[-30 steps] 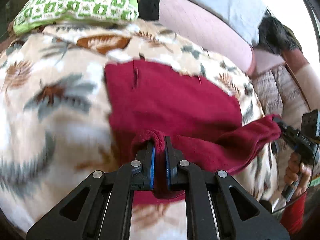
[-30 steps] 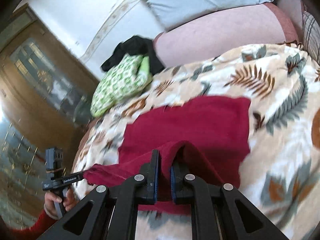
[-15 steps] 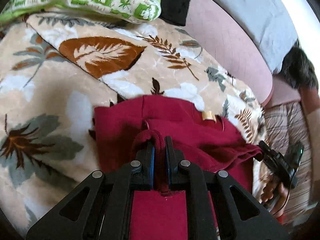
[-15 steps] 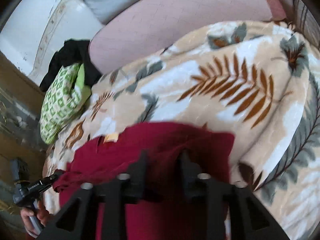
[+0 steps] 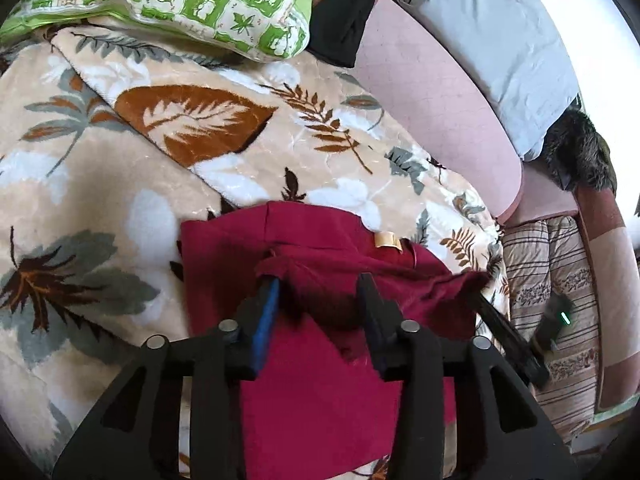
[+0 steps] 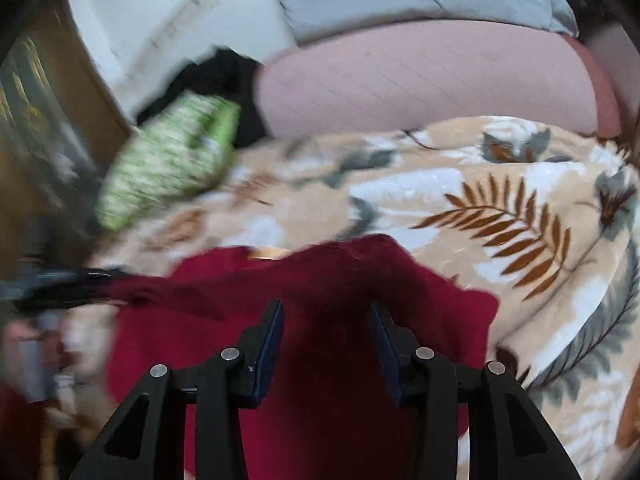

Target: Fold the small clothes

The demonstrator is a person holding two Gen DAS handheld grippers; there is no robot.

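A dark red garment (image 5: 320, 364) lies folded over on the leaf-print blanket (image 5: 120, 184). Its top layer ends in a loose rumpled edge just ahead of my fingers, with a tan label (image 5: 386, 239) beyond it. My left gripper (image 5: 320, 292) is open right over that edge, the cloth lying between the jaws, gripped by neither. In the right wrist view the same garment (image 6: 320, 360) lies under my right gripper (image 6: 326, 320), which is open too. The right gripper also shows at the right of the left wrist view (image 5: 508, 336).
A green-and-white patterned pillow (image 5: 180, 0) and a black cloth (image 5: 344, 12) lie at the far end of the blanket. A pink bolster (image 5: 432, 92) and a grey pillow (image 5: 500, 40) run along the back. A striped quilt (image 5: 552, 280) is at the right.
Both grippers carried the garment's near edge forward over the rest of it, then opened. The folded layer now lies loose on top.
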